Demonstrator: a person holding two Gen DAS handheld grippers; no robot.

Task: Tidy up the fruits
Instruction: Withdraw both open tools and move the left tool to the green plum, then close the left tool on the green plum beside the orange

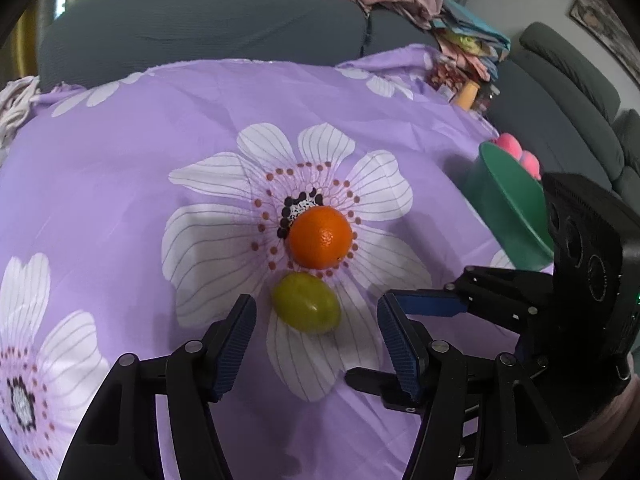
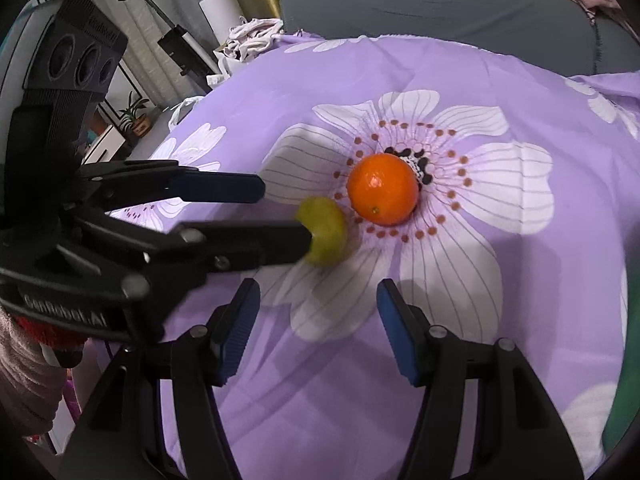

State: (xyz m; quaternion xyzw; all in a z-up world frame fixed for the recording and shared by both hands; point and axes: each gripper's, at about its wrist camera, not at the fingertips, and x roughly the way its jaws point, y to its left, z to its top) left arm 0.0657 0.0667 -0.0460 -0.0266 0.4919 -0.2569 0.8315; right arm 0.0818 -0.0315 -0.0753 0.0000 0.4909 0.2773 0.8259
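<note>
in the right wrist view, the near finger of the left gripper (image 2: 286, 212) crosses in front of the green fruit (image 2: 326, 232), so we see only its right part; its left side is hidden. the green bowl (image 1: 508, 200) is cut off by the right gripper's body at the right edge of the left wrist view, and of the pink things (image 1: 520, 154) in it we see only rounded tops, too little to name them. in the right wrist view only a green sliver at the lower right edge may be that bowl; we cannot tell. a sleeve (image 2: 24, 384) shows at the lower left, blurred.

in the left wrist view the green fruit lies on the purple flowered cloth (image 1: 160, 120) just above the middle of the frame's lower half, between the tips of the left gripper (image 1: 316, 312) and slightly beyond them. the jaws stand wide, the pads clear of the fruit on both sides. the orange (image 1: 320, 237) lies just above the green fruit, touching it or nearly so, at the dark centre of a printed white flower.

the right gripper (image 2: 318, 300) has its jaws at a middling gap with only cloth between them. in its own view the orange sits above the tips, well clear, in the centre of the frame. from the left wrist view the right gripper (image 1: 424, 350) comes in from the lower right.
</note>
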